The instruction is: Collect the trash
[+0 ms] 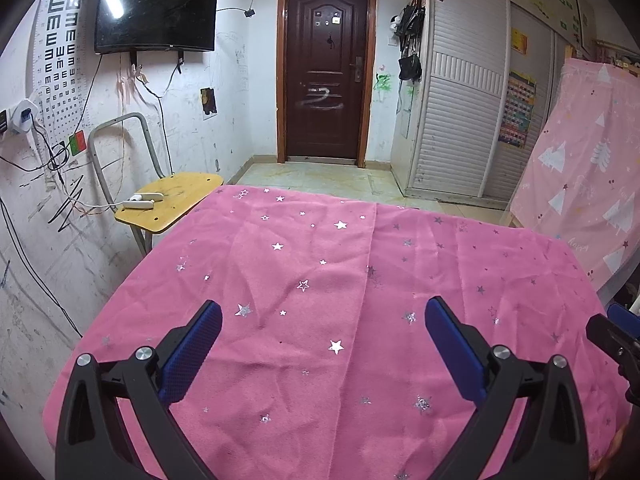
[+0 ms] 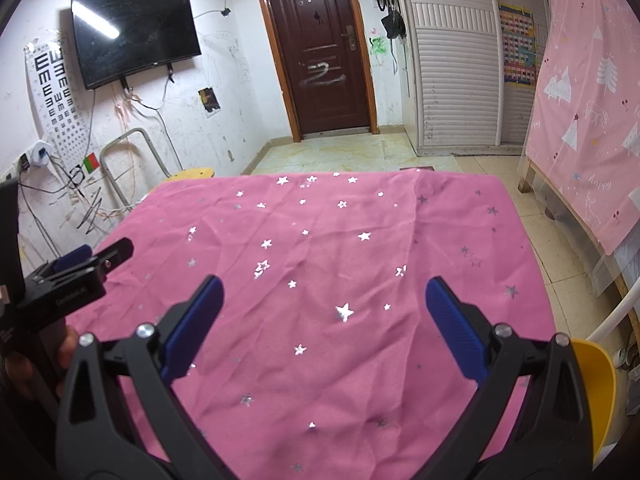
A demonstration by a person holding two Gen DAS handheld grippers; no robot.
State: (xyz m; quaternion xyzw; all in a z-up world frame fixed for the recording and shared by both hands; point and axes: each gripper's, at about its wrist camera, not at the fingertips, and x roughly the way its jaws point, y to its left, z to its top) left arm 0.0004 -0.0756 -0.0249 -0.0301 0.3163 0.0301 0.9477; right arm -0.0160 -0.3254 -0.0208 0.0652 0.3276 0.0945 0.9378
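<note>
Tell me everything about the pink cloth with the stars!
The pink cloth is spread flat over the table and covers its whole top. It looks like soft fabric, with shiny silver stars scattered over it, light wrinkles and one long crease down the middle. Nothing lies on it. Its edges hang over the sides.

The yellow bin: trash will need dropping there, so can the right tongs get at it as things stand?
Probably yes. The yellow bin sits just right of the open right tongs, beside the pink cloth, with nothing visible between them.
</note>
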